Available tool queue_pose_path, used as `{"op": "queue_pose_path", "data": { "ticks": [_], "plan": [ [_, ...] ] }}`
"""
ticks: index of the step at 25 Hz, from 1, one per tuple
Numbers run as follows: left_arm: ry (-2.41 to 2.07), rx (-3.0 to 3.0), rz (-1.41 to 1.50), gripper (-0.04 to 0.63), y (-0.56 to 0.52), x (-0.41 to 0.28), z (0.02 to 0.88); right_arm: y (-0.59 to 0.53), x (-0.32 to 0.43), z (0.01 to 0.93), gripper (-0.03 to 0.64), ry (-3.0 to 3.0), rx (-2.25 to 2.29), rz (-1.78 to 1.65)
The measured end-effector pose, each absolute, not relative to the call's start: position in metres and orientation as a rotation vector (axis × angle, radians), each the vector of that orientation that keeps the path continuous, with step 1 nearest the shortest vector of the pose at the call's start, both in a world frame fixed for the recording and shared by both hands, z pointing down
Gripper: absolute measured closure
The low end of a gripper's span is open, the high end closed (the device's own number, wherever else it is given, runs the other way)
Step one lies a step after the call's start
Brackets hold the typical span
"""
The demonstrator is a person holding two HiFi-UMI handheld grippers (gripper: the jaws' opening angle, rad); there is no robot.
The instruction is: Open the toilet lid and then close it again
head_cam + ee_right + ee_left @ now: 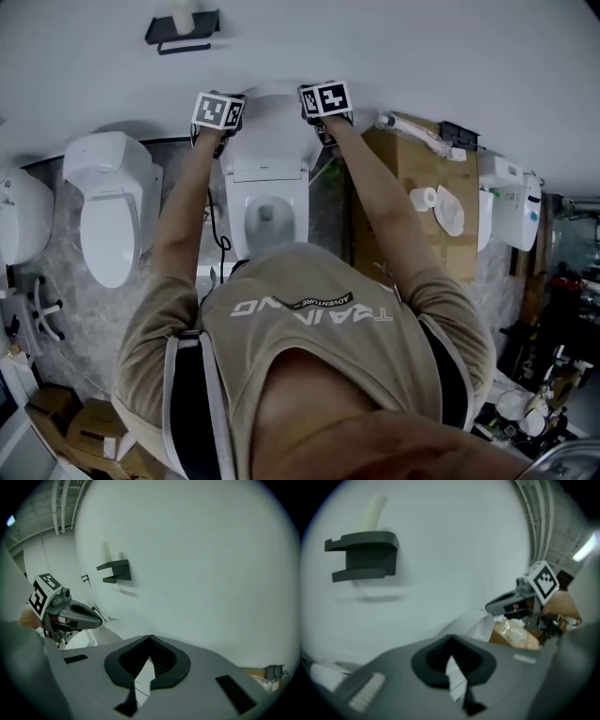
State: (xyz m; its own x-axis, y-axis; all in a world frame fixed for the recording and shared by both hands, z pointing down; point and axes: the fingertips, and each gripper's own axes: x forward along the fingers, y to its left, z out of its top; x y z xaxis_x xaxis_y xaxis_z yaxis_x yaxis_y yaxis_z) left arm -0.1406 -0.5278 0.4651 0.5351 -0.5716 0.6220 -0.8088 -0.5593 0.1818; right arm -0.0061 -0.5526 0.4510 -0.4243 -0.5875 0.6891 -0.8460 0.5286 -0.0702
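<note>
Against the wall, the toilet lid (270,127) stood raised, with the left gripper (218,114) and right gripper (324,101) at its top corners, jaws pinched nearly together, apparently steadying it upright.

The grey speckled floor (66,309) carries a left toilet (111,216), a middle toilet (269,211), a tall cardboard box (417,169) and smaller boxes (80,427).

Shirt (309,307) print, upside down: "TRAINING", small "ADVENTURE".
</note>
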Motion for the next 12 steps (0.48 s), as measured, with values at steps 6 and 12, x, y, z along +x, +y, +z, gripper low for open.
{"op": "queue_pose_path", "data": {
  "ticks": [6,12],
  "plan": [
    [-1.042,2.295,0.724,0.594,-0.526,-0.142,0.467,-0.564,-0.012,0.451,0.606,-2.179,1.083,0.593],
    [-1.040,2.324,0.733,0.594,-0.537,-0.130,0.461,-0.581,-0.009,0.452,0.606,-2.157,1.043,0.571]
  ]
}}
